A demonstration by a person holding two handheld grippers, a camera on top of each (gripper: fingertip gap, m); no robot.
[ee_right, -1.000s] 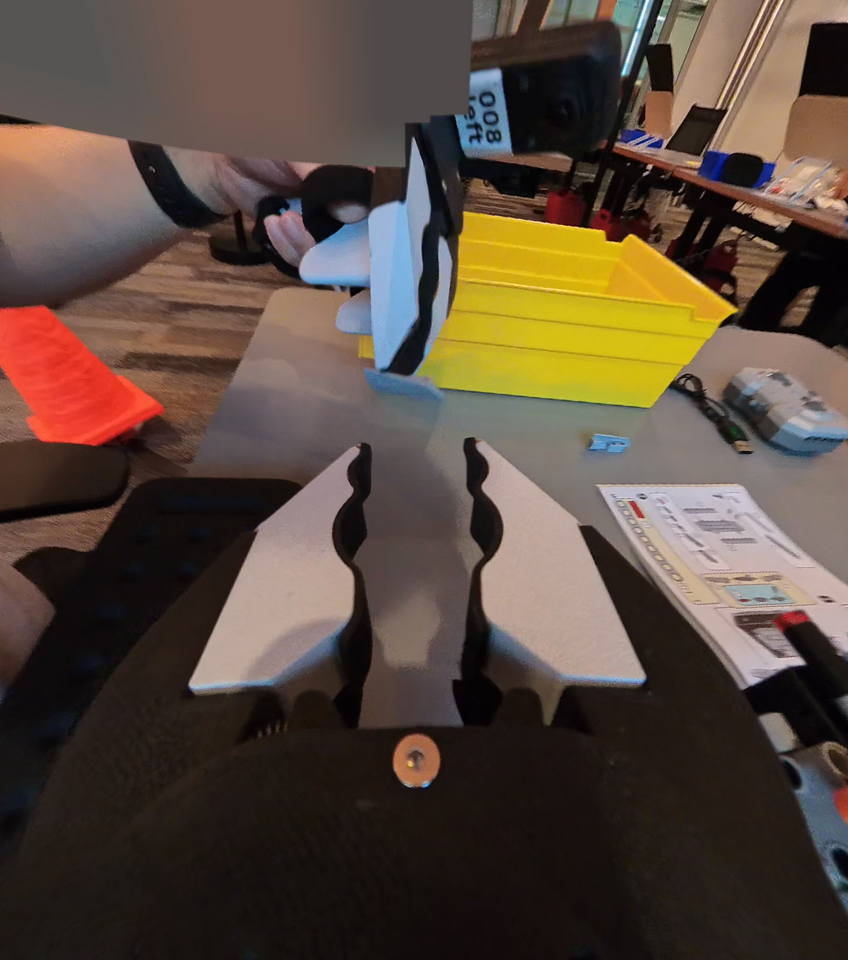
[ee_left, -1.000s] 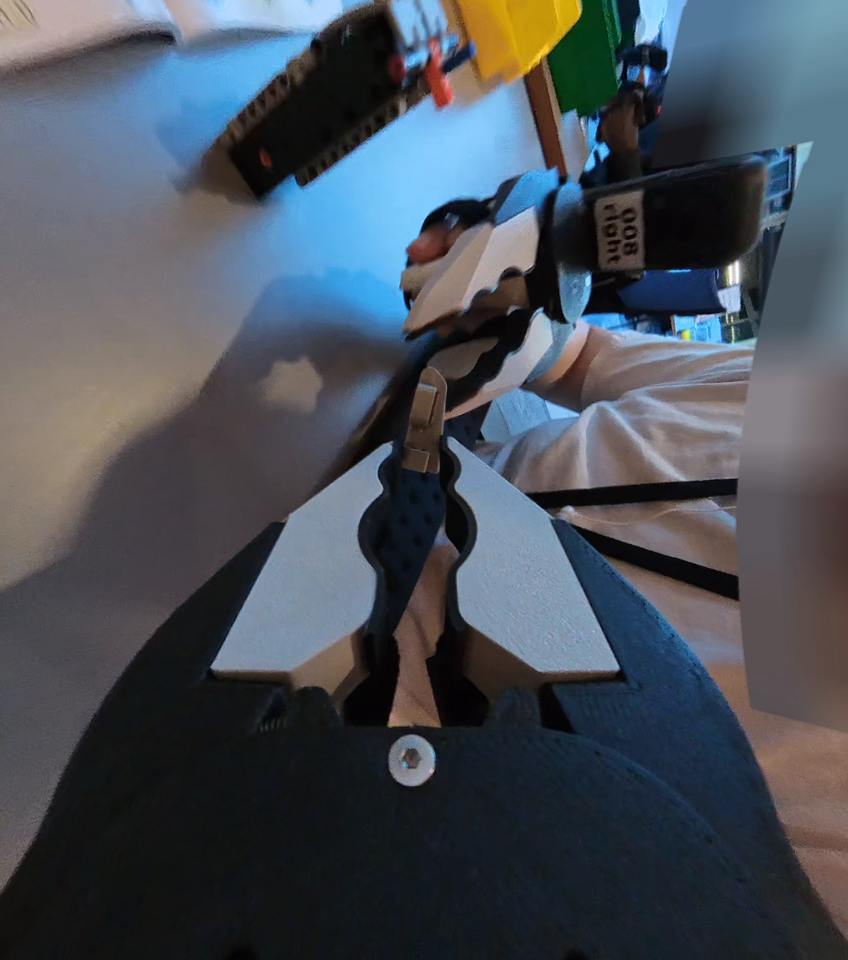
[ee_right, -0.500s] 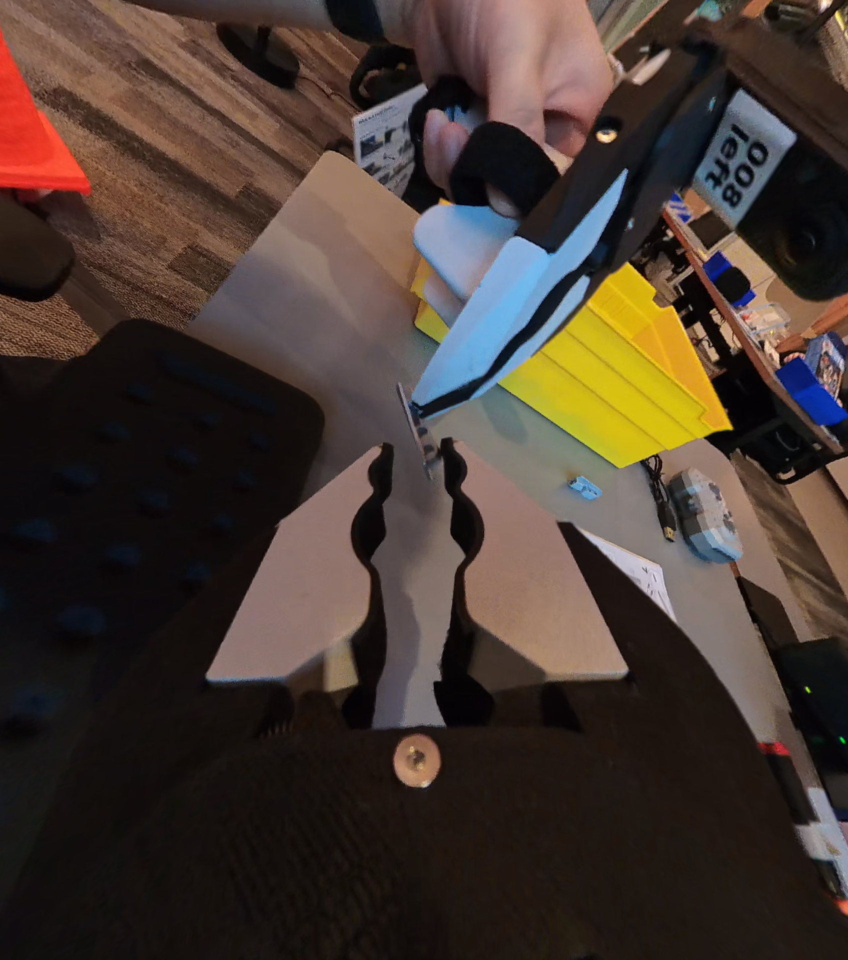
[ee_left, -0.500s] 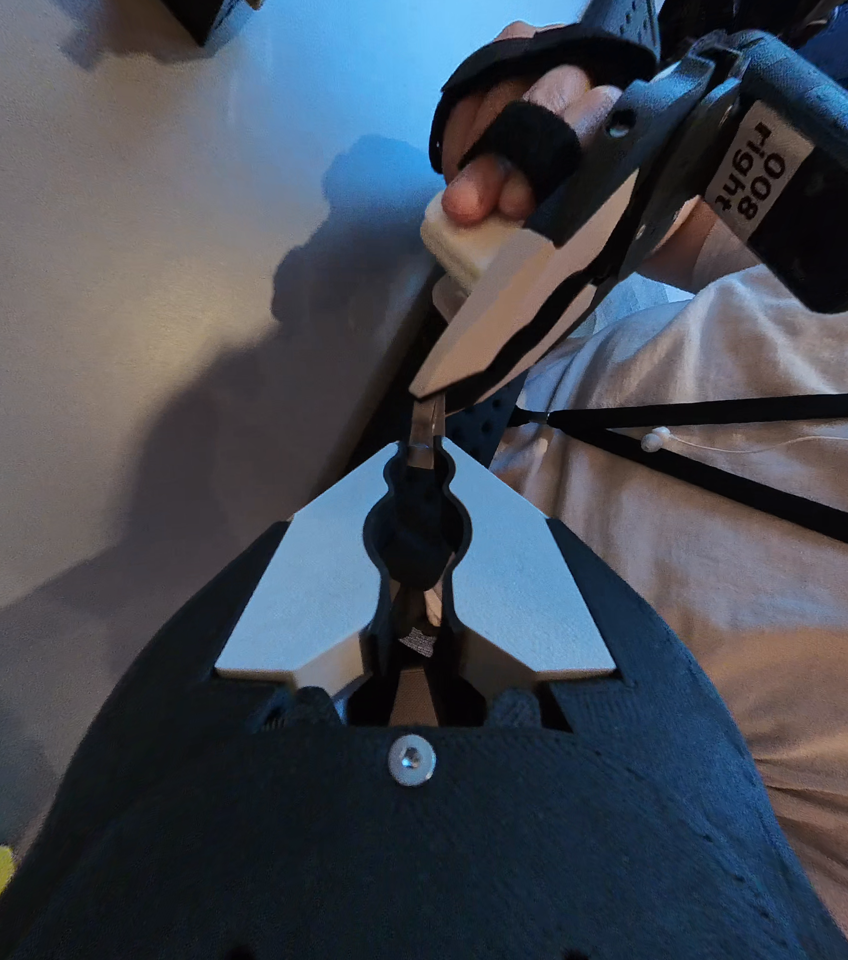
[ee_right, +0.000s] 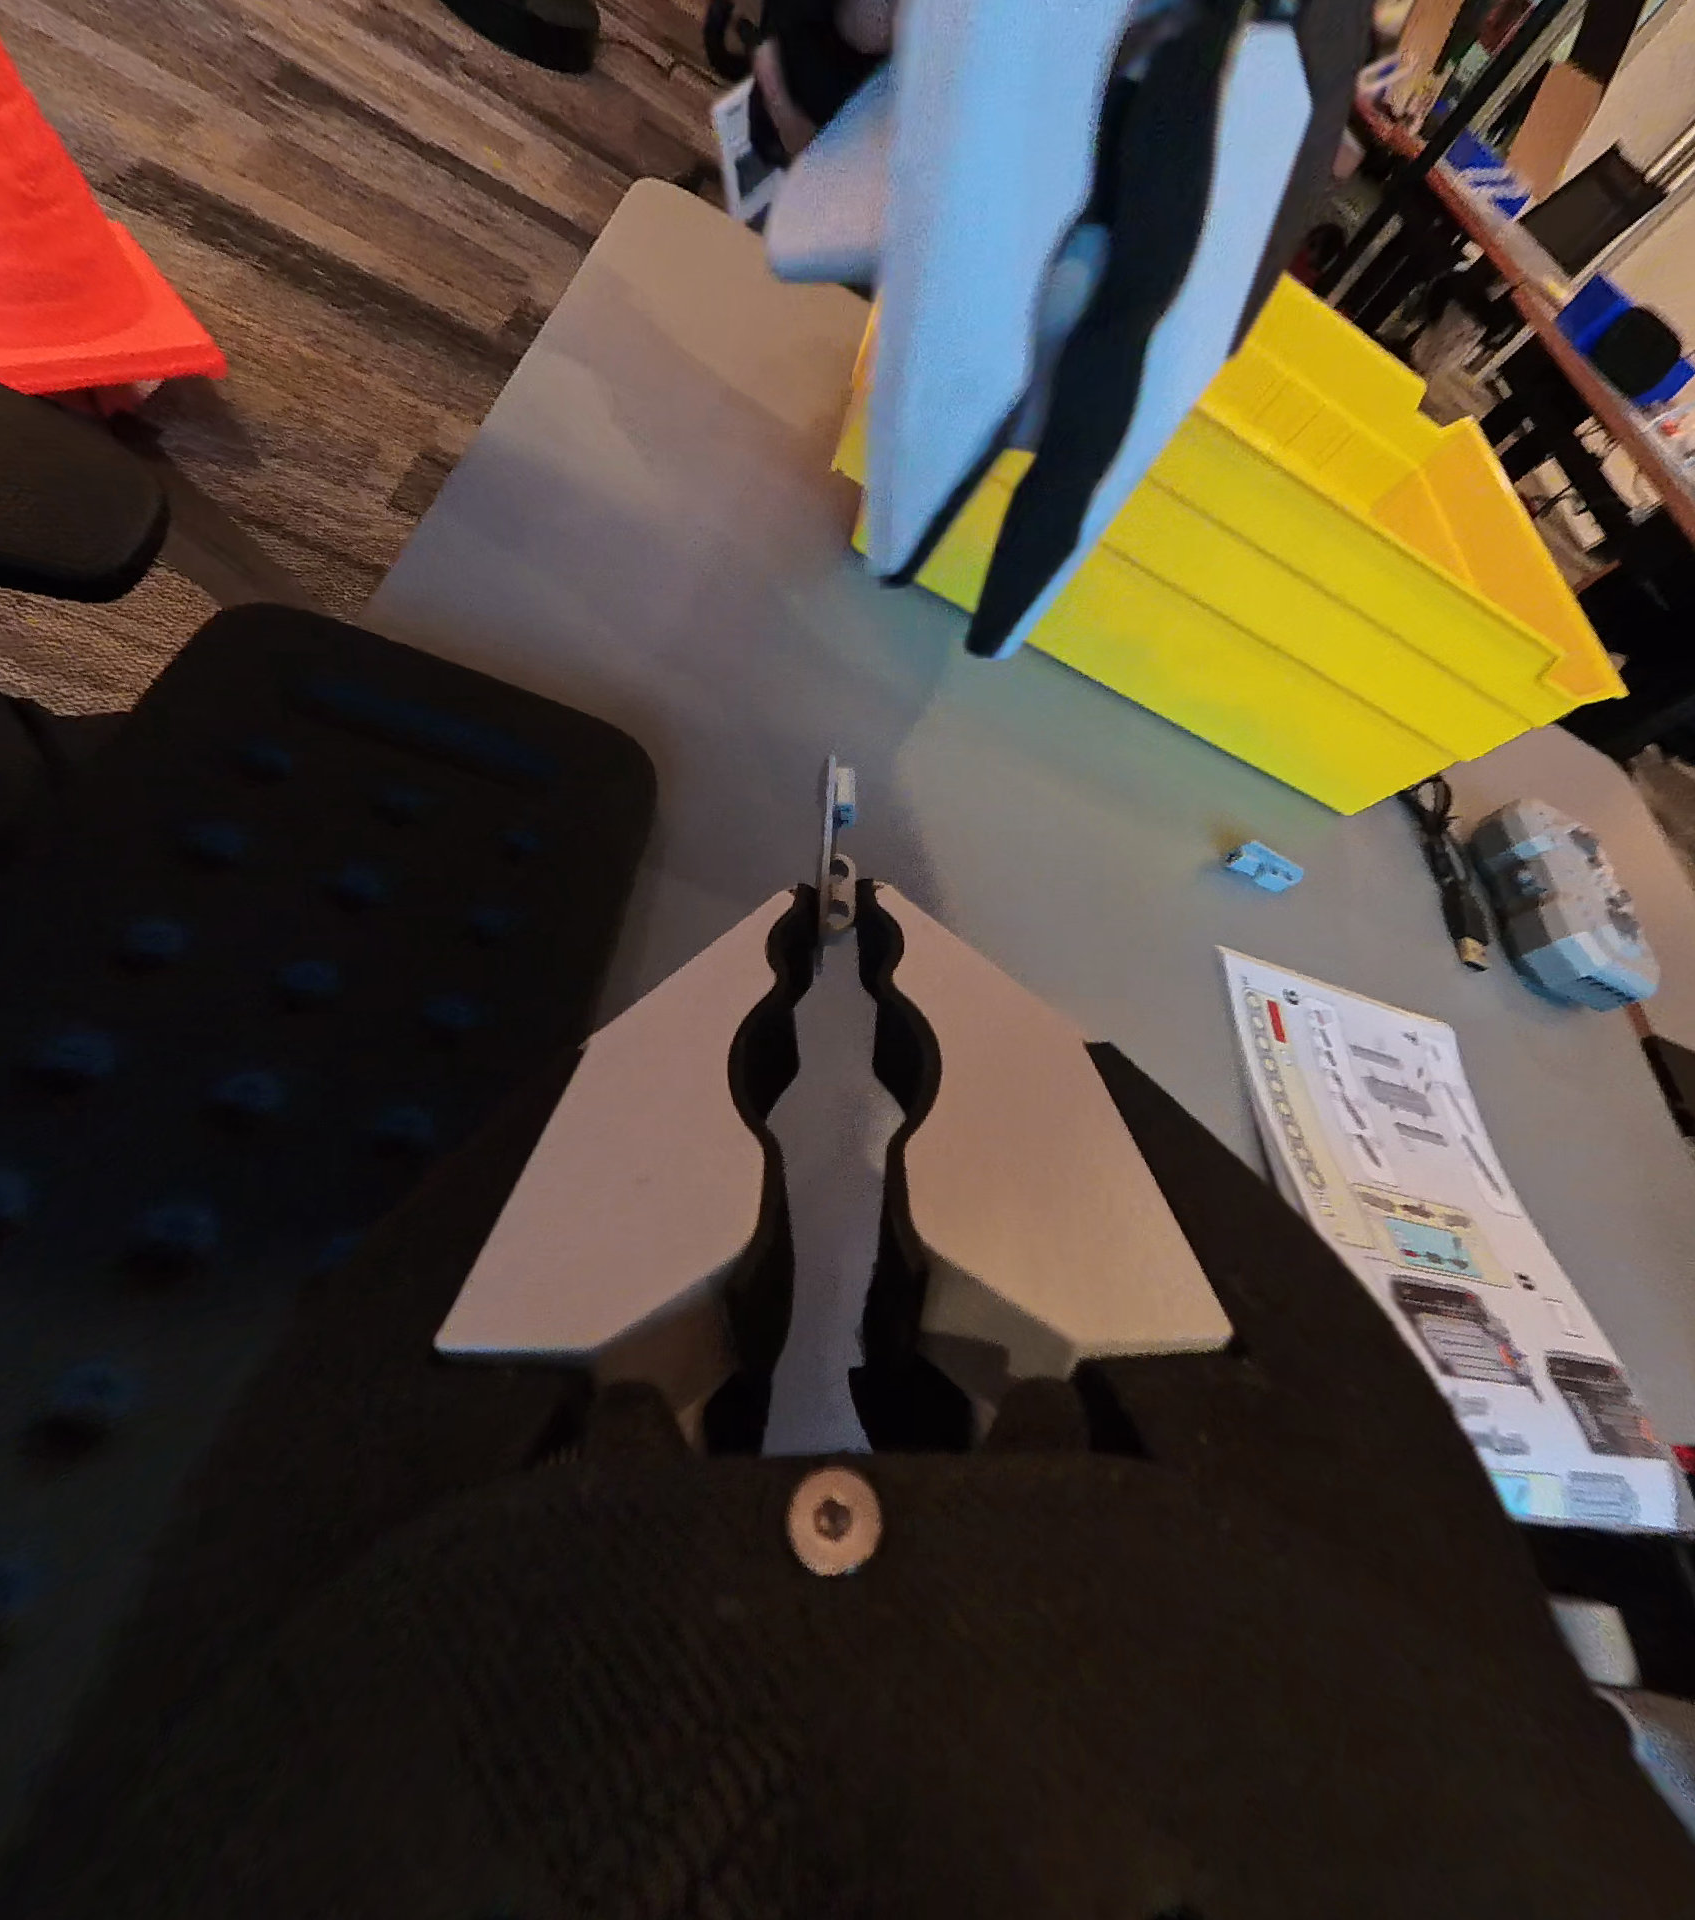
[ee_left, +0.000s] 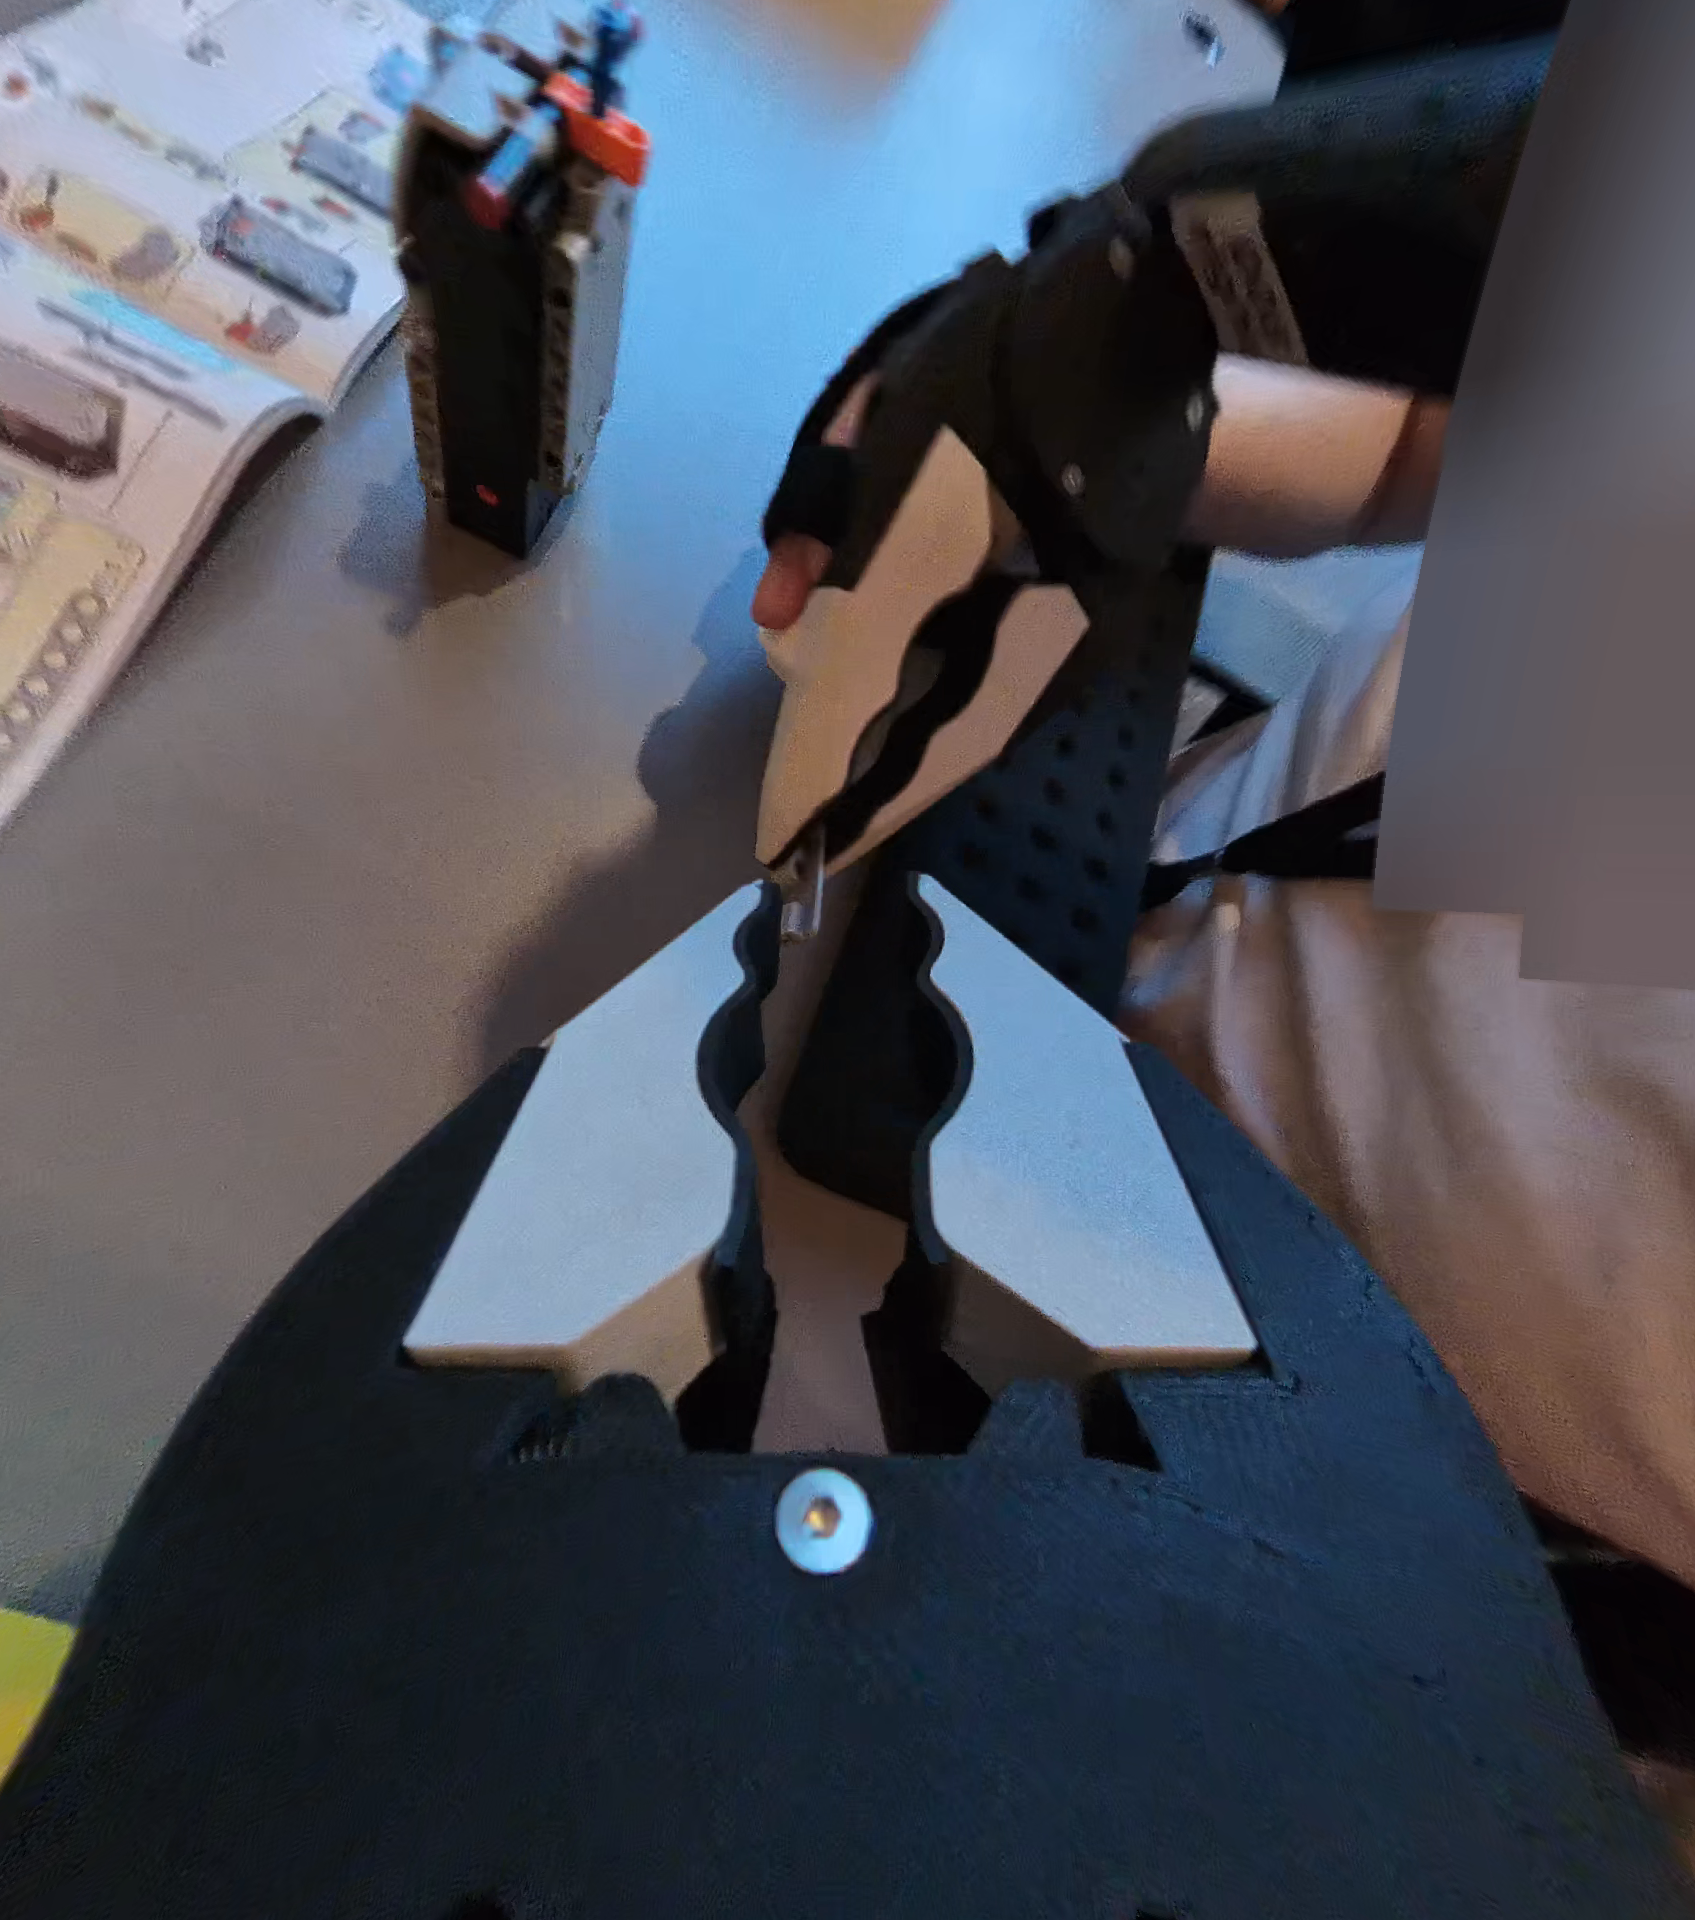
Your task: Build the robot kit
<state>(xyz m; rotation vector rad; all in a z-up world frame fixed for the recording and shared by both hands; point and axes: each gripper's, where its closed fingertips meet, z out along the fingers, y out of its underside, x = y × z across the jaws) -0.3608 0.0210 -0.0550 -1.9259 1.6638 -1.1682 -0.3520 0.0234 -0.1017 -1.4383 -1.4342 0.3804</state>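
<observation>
A small flat grey building-toy piece [ee_right: 838,831] with holes is pinched upright in my right gripper [ee_right: 838,899], which is shut on it above the grey table [ee_right: 677,436]. In the left wrist view the right gripper [ee_left: 793,854] hangs tips-down with the piece [ee_left: 807,906] sticking out just in front of my left gripper [ee_left: 841,894]. The left gripper is open and empty, and the piece sits by its left fingertip without being clamped. The left gripper also shows blurred at the top of the right wrist view [ee_right: 942,608], apart from the piece.
A yellow bin [ee_right: 1290,582] stands at the table's far side. An open instruction booklet [ee_right: 1394,1195] [ee_left: 43,416], a black and grey brick-built assembly [ee_left: 521,343], a grey hub [ee_right: 1560,925] with a cable, and a small blue-grey piece [ee_right: 1261,864] lie on the table. Spacing between my two grippers at the tips: around 5 centimeters. Both grippers' tips are roughly 40 centimeters from the grey hub [ee_right: 1560,925].
The piece has passed from the left gripper to the right. The right gripper closed on it; the left gripper opened and drew back.
</observation>
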